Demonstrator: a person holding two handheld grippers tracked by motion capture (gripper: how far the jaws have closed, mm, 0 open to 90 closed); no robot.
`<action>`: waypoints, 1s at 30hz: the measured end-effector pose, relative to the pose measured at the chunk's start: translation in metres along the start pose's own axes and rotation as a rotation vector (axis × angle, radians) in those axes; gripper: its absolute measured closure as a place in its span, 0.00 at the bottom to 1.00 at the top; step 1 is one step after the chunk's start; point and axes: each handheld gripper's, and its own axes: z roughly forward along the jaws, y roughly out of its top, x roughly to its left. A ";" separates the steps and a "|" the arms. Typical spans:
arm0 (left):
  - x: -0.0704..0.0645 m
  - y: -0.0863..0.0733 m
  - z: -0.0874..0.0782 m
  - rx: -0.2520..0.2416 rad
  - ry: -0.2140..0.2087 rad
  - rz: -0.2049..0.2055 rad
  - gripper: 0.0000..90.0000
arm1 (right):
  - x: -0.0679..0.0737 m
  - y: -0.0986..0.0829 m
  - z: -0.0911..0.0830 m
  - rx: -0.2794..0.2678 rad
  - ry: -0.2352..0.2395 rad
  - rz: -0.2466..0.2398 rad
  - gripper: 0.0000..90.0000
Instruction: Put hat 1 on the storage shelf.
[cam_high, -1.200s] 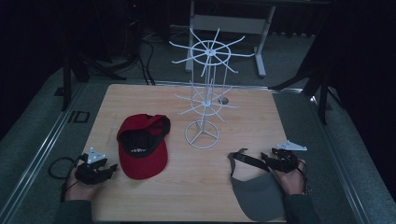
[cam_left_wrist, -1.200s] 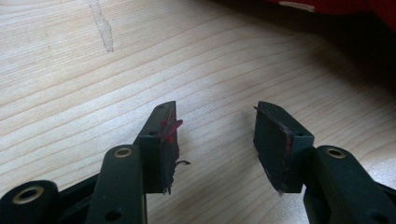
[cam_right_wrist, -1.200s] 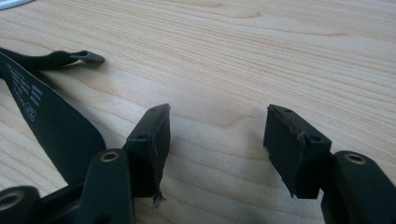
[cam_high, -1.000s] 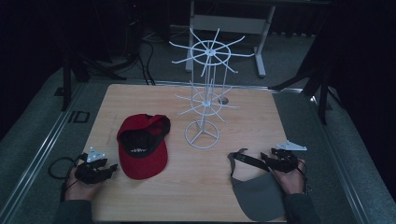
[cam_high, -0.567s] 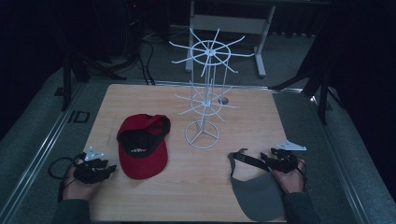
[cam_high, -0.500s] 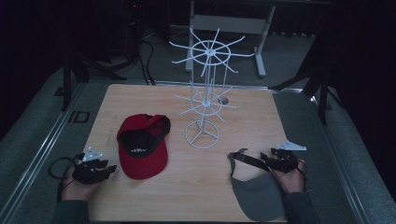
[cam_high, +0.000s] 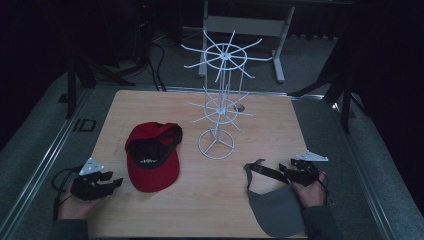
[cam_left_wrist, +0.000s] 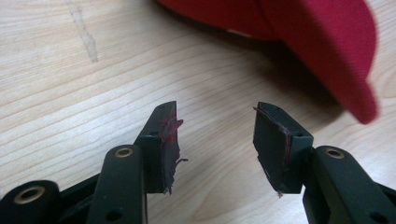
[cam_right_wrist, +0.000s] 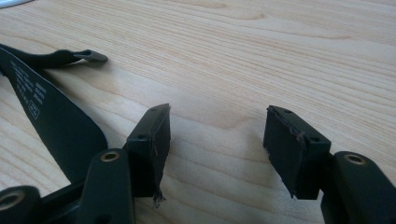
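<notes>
The left claw (cam_high: 114, 183) is held open above the worktop (cam_high: 200, 200), near the red cap (cam_high: 151, 162). The white rack (cam_high: 220, 107) stands mid-worktop. The right claw (cam_high: 285, 172) is held open, empty, beside the grey visor (cam_high: 277, 210).

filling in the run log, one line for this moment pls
left gripper: open, near red cap | right gripper: open, beside grey visor | white rack: bare

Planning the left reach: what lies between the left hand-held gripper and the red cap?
Only bare wooden table, seen in the left gripper view: the left hand-held gripper is open, the red cap just ahead.
</notes>
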 end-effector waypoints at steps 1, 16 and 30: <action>-0.002 0.002 -0.003 -0.005 -0.012 0.006 0.56 | 0.000 0.000 0.000 0.000 0.000 0.000 0.46; -0.016 0.017 -0.019 -0.039 -0.078 0.006 0.53 | 0.000 0.000 0.000 0.001 0.005 -0.001 0.45; -0.024 0.027 -0.011 -0.004 -0.117 0.014 0.50 | 0.000 0.000 0.000 0.000 0.005 -0.003 0.46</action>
